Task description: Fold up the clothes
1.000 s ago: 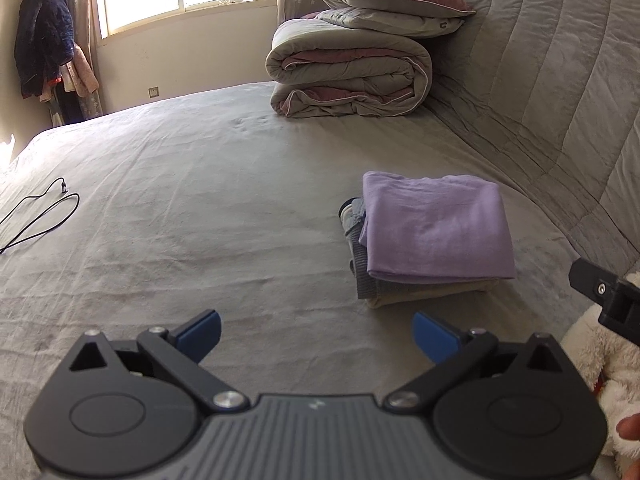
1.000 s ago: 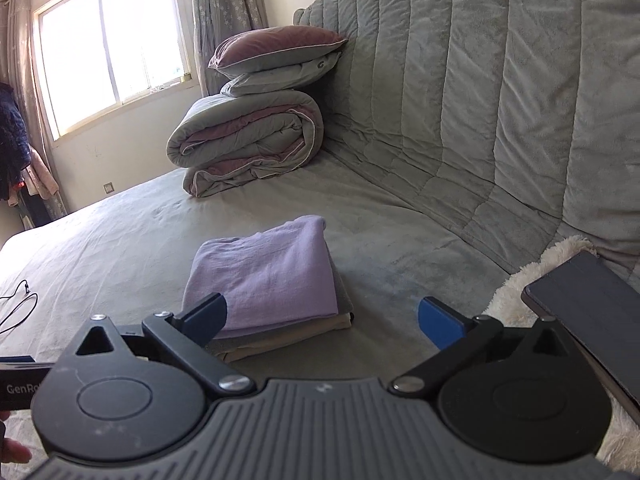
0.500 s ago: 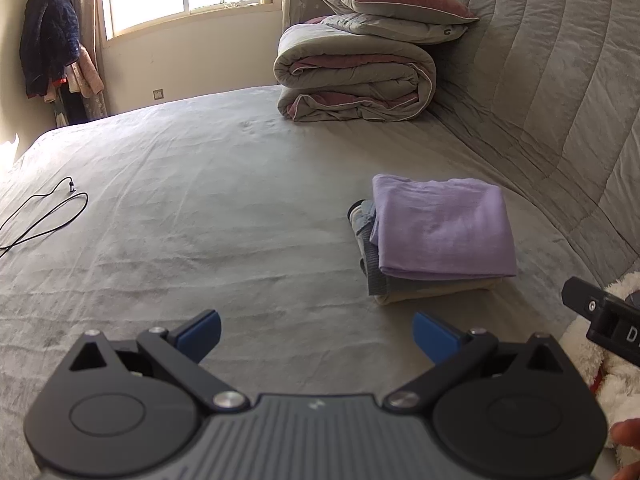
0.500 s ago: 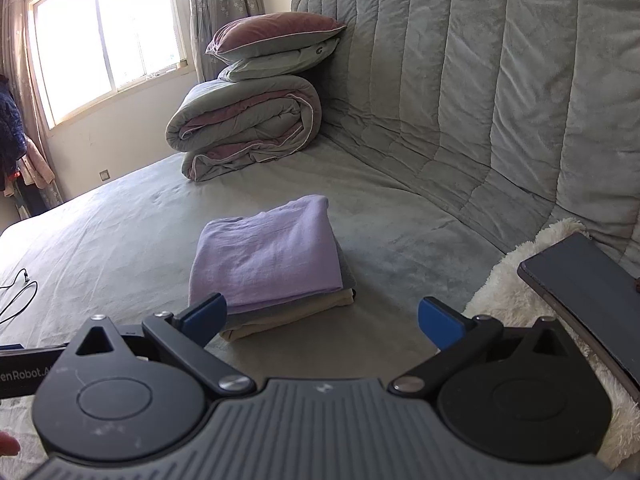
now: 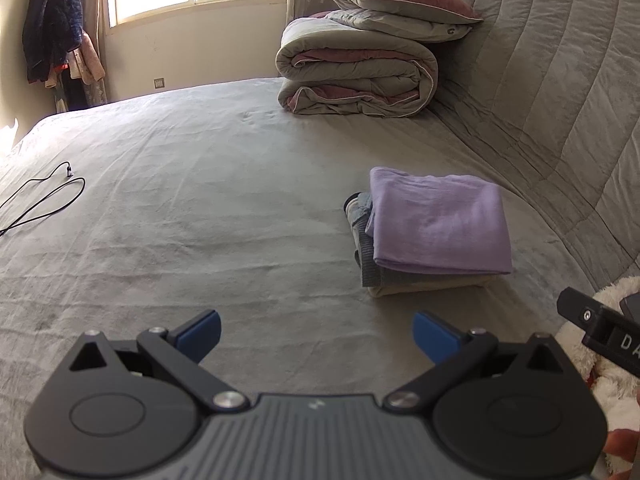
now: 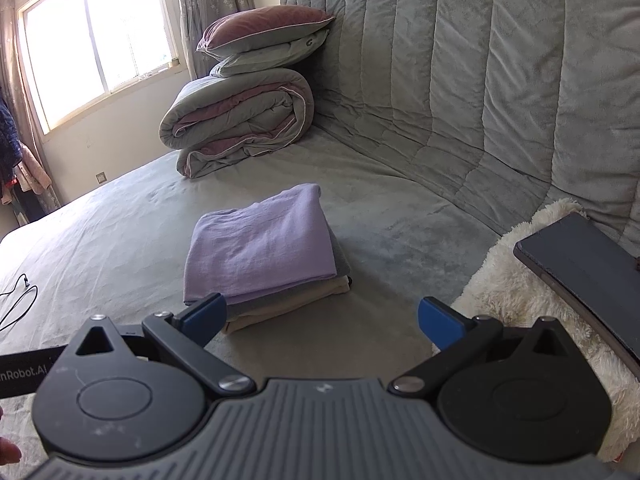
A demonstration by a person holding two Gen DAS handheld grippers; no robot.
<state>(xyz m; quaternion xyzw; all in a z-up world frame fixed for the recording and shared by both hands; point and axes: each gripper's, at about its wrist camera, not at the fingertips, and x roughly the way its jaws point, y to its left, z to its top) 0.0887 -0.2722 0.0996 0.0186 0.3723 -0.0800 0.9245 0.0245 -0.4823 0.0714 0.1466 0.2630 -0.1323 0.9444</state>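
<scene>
- The bed (image 5: 180, 208) fills more of my view: both claws have drawn back from the stack (image 6: 264, 264), which sits folded near the headboard.
- Left claw (image 5: 316, 330) and right claw (image 6: 322, 316) are spread, empty; folding looks finished.

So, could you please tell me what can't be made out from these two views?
- Lower garments under the folded lilac top: only edges show, both views.
- Dark flat slab on the white fluffy throw: cut by right view's edge.
- Black cable: runs off left view's edge.
</scene>
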